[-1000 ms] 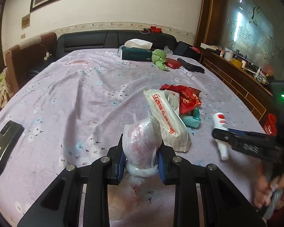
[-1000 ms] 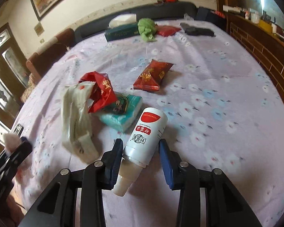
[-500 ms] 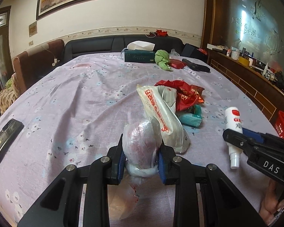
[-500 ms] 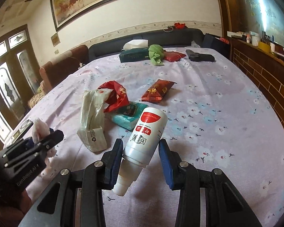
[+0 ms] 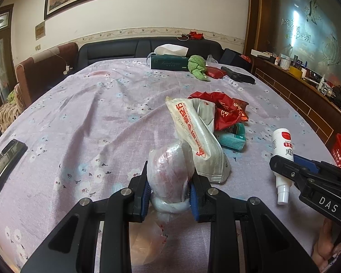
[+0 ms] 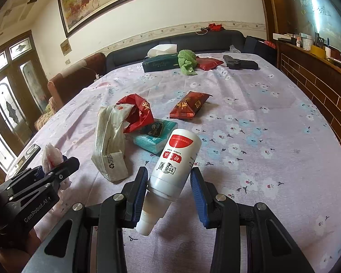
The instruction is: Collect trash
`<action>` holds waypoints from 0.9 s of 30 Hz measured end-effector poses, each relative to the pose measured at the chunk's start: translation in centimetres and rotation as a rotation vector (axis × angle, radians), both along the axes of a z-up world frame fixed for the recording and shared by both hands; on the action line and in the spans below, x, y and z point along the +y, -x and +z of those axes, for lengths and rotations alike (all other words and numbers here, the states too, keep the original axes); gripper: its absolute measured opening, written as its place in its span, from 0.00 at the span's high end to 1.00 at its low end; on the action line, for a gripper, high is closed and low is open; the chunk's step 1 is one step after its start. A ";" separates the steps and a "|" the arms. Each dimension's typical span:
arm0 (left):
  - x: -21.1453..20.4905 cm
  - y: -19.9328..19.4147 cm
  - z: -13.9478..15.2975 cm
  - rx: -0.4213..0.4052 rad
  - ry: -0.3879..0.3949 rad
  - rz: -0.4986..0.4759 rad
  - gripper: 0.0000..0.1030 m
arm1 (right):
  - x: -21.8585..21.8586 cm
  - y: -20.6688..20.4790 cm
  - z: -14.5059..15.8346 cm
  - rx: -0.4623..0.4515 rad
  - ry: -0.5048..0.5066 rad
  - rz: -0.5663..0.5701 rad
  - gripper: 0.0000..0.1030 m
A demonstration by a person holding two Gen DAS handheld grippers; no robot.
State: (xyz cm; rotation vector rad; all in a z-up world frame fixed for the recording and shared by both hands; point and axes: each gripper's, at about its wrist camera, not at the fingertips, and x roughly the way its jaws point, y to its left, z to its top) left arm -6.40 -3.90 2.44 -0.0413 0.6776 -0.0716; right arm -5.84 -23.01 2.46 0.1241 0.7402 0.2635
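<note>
The left gripper clamps the knotted bag; the right gripper clamps the bottle askew at frame centre, so it may slip out.

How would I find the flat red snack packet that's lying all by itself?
Start at the purple flowered tablecloth. Past the trash pile around the teal tissue pack lies the red snack packet. It lies flat, sealed and alone, unlike the crumpled red wrapper.

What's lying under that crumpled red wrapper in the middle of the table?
The red wrapper rests partly on a teal tissue pack with a cartoon face, and against a beige bag. Whatever lies beneath the wrapper's far side is covered.
</note>
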 end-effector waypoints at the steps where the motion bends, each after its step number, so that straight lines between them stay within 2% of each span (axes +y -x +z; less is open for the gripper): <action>1: 0.0 0.0 0.0 0.000 0.000 0.001 0.74 | 0.0 0.0 0.0 0.001 0.000 0.001 0.60; 21: -0.1 0.0 0.0 -0.002 -0.004 -0.003 0.74 | -0.2 0.0 0.0 -0.009 -0.007 -0.011 0.61; 27: -0.2 0.6 1.0 -0.007 0.029 -0.036 0.74 | -0.6 0.9 1.0 -0.015 -0.046 -0.006 0.61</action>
